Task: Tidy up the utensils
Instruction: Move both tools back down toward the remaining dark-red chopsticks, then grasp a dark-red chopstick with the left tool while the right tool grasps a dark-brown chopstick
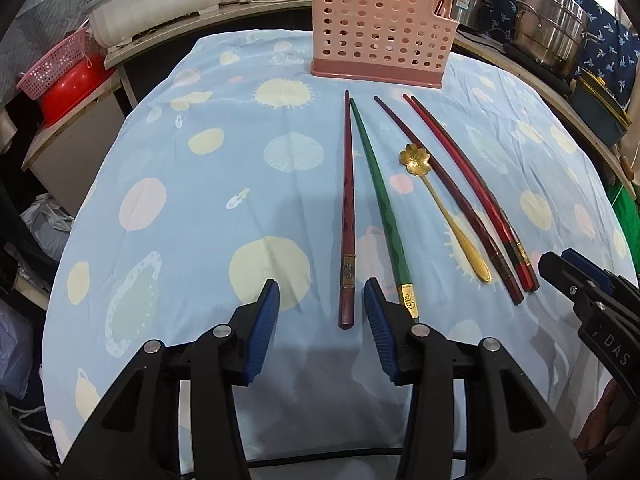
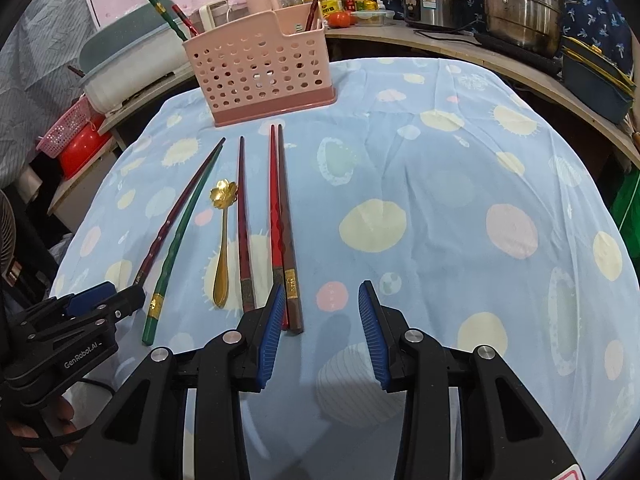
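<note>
Five chopsticks point(image 1: 347, 208) and a gold spoon point(image 1: 440, 208) lie side by side on the surface, thick ends near, holder point(image 1: 380, 28) at the far edge. Left gripper point(image 1: 322, 304): jaws part open, empty, straddling the leftmost stick's butt. Right gripper point(image 2: 322, 308): likewise empty, right of the red pair point(image 2: 280, 220); judged best to pinch low at the thick end, one stick per grasp.

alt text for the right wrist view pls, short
Five chopsticks and a gold flower-bowled spoon lie side by side on a blue spotted tablecloth, in front of a pink perforated utensil holder already holding some chopsticks. The right tool hovers open and empty near their handle ends; the left tool enters at lower left.
</note>
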